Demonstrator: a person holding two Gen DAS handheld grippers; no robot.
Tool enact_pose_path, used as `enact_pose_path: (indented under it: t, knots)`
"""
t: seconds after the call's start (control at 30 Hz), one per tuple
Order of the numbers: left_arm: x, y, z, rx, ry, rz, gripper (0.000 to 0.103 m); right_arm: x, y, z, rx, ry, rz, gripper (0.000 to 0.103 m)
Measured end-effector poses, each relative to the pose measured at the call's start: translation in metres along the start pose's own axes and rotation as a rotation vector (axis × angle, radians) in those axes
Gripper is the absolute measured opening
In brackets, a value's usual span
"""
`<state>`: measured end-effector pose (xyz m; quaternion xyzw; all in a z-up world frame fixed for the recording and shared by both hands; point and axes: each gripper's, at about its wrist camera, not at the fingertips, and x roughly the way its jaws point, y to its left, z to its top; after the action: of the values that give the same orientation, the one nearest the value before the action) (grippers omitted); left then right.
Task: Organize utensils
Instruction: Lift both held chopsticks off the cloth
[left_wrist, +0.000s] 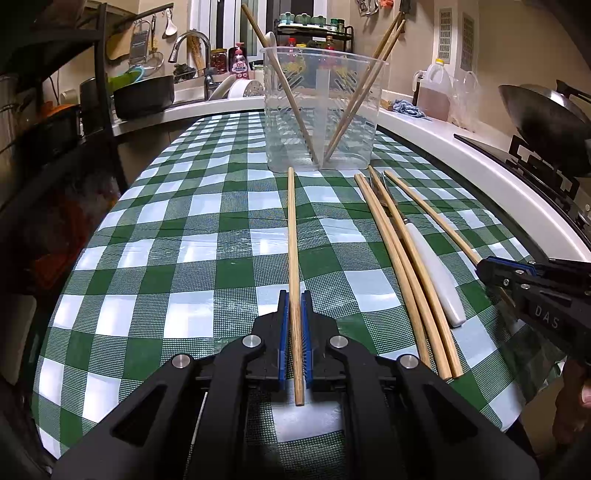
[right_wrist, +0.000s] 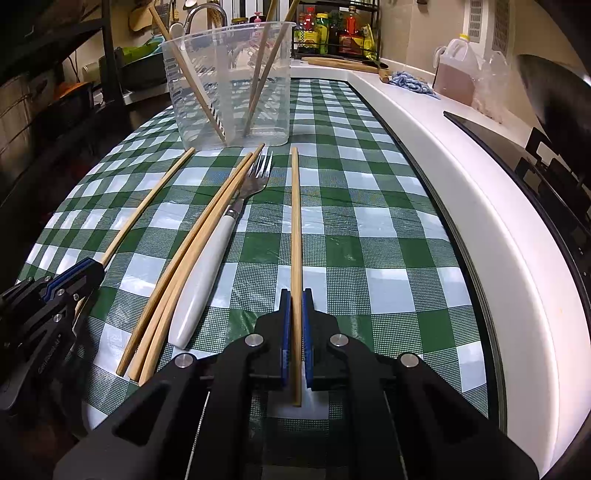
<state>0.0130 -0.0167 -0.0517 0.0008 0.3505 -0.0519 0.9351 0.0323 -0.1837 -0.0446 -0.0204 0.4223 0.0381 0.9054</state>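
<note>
My left gripper (left_wrist: 294, 295) is shut on a wooden chopstick (left_wrist: 292, 236) that points toward a clear plastic utensil holder (left_wrist: 325, 110) with several chopsticks and a spoon in it. My right gripper (right_wrist: 295, 293) is shut on another chopstick (right_wrist: 295, 221); it also shows in the left wrist view (left_wrist: 487, 264). Between them on the green checked tablecloth lie a few loose chopsticks (right_wrist: 192, 254) and a white-handled fork (right_wrist: 221, 251). The holder (right_wrist: 229, 81) stands at the cloth's far end. The left gripper shows at the left edge of the right wrist view (right_wrist: 88, 266).
A white counter (right_wrist: 461, 192) runs along the right with a stove (left_wrist: 546, 173), a wok (left_wrist: 546, 118), an oil jug (left_wrist: 436, 92) and a blue cloth (left_wrist: 408, 107). A sink with a tap (left_wrist: 192, 48) and a black rack (left_wrist: 74, 110) stand at the left.
</note>
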Motion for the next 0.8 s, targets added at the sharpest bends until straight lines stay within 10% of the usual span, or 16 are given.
enact_pose_path:
  t: [0.8]
  knots:
    - [-0.058, 0.0, 0.008, 0.032, -0.13, -0.014, 0.006, -0.075, 0.005, 0.001, -0.005, -0.124, -0.015, 0.006]
